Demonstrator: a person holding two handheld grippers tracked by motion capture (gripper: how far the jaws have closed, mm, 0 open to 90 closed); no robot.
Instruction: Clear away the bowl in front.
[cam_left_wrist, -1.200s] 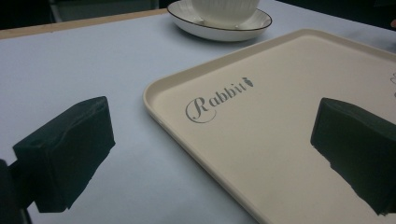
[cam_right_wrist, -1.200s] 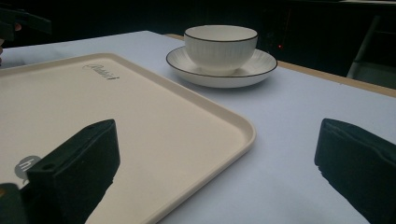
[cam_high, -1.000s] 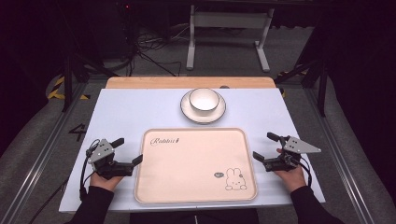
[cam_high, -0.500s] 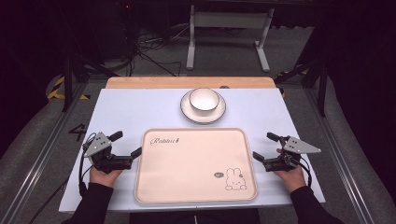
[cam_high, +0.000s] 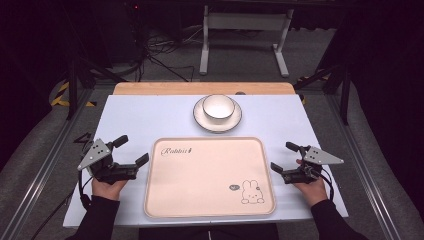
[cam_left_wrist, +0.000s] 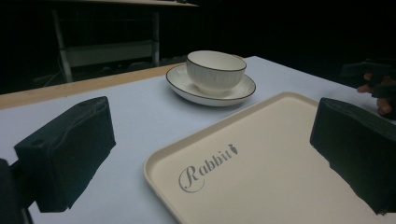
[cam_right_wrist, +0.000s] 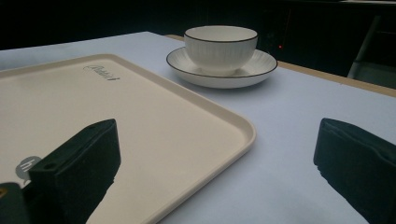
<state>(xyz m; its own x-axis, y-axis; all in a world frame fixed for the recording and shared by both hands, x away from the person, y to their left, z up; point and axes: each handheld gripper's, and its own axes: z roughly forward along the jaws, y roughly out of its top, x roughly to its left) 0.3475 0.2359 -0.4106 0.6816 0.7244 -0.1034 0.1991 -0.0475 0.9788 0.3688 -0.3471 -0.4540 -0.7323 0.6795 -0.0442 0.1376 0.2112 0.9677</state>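
Observation:
A cream tray (cam_high: 210, 175) printed with "Rabbit" and a small bunny lies at the table's front middle, with nothing on it. Behind it a white bowl (cam_high: 218, 106) stands on a white saucer (cam_high: 201, 119). My left gripper (cam_high: 132, 150) rests on the table just left of the tray, open, jaws pointing at the tray's left edge. My right gripper (cam_high: 282, 156) sits just right of the tray, open as well. The left gripper view has the open left gripper (cam_left_wrist: 215, 135) spanning the tray's corner (cam_left_wrist: 159, 163), the bowl (cam_left_wrist: 215, 69) beyond. The right gripper (cam_right_wrist: 219, 158) frames the tray's rim (cam_right_wrist: 247, 128).
The white table (cam_high: 150, 115) ends in a wooden strip (cam_high: 165, 88) at the back. Metal rails run along both sides. A stand's legs and cables lie on the dark floor behind. The other hand and its gripper (cam_left_wrist: 373, 79) appear far right in the left gripper view.
My left gripper has shifted a little to the left and turned slightly, staying open. The right gripper, tray and bowl have not moved.

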